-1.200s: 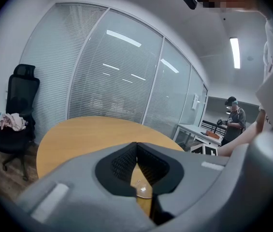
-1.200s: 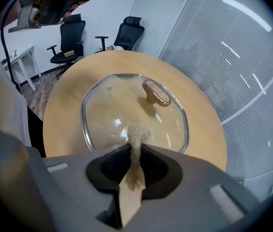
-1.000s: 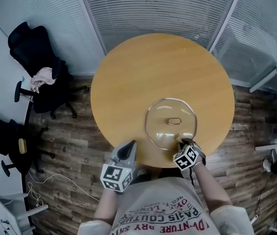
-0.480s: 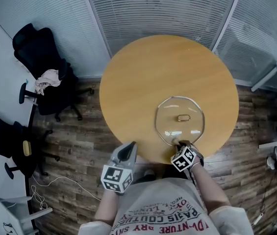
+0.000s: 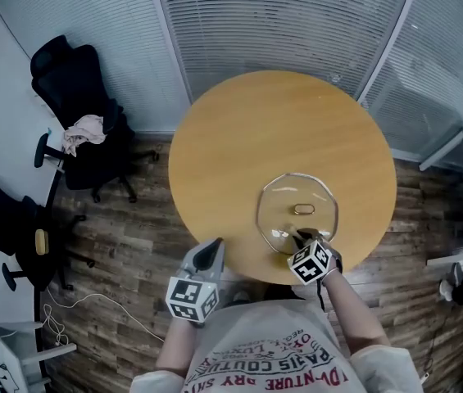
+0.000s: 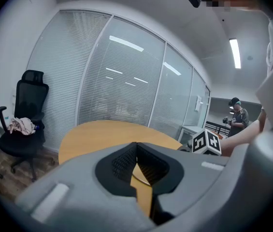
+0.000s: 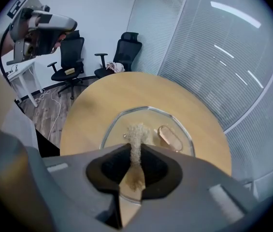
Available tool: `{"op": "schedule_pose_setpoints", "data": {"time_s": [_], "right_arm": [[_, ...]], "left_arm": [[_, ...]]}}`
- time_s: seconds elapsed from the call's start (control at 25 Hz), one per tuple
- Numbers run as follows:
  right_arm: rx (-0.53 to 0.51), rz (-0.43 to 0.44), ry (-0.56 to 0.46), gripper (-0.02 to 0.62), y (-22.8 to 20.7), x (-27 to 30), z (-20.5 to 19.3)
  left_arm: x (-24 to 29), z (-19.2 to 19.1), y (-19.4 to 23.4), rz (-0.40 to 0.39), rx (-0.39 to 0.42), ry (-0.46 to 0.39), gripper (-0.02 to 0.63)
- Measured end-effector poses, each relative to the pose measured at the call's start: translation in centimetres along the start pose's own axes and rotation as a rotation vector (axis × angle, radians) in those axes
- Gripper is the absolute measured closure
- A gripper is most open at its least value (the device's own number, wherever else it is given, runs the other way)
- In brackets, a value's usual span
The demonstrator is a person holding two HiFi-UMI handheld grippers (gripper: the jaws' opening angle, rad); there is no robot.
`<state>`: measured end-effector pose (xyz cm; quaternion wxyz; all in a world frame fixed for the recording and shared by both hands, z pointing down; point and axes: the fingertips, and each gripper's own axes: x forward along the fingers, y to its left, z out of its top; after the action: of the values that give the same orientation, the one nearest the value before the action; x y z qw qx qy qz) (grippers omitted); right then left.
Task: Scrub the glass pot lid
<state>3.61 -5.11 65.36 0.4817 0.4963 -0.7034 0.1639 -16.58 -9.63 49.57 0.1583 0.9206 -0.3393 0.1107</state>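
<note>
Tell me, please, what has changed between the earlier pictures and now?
The right claw, shut on the scrubber, has slid a little from the near rim of the glass lid inward toward its handle. Nothing was taken up or let go. The lid stays put on the table; the left claw stays shut and empty off the near edge.

glass pot lid (image 7: 122, 124) near rim hidden by right gripper (image 7: 136, 153), scrubber (image 7: 136, 134) base between jaws

Pot lid (image 5: 284, 203) lies on table (image 5: 239, 137), before right claw (image 5: 304, 237).
</note>
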Motion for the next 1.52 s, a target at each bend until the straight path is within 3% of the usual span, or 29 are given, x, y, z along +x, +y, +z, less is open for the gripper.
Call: {"op": "schedule_pose_setpoints", "data": {"time_s": [0.2,0.48,0.64,1.12,1.28,1.4,1.52], "right_arm": [[-0.033,-0.030,-0.042,0.537,-5.0,-0.5,1.9],[-0.106,-0.033,0.008,0.537,-11.5,2.5,2.2],[-0.129,0.007,0.060,0.537,-12.7,4.9,0.9],[-0.047,0.193,0.150,0.537,-14.6,9.6,0.2],[-0.052,0.270,0.252,0.537,-14.7,9.9,-0.7],[-0.041,0.279,0.347,0.537,-15.0,9.9,-1.9],[-0.057,0.277,0.361,0.537,-14.8,9.9,-1.4]], "left_arm": [[1.8,0.6,-1.1,0.023,-0.004,-0.012,0.600],[4.5,1.4,-1.5,0.088,-0.013,-0.007,0.598],[4.8,0.8,-1.5,0.133,-0.028,0.008,0.600],[6.8,0.1,-1.1,0.219,-0.072,0.025,0.600],[7.2,-0.3,-1.3,0.232,-0.075,0.035,0.600],[7.1,-0.5,-1.0,0.247,-0.075,0.033,0.598],[6.3,-0.5,-0.5,0.271,-0.083,0.028,0.600]]}}
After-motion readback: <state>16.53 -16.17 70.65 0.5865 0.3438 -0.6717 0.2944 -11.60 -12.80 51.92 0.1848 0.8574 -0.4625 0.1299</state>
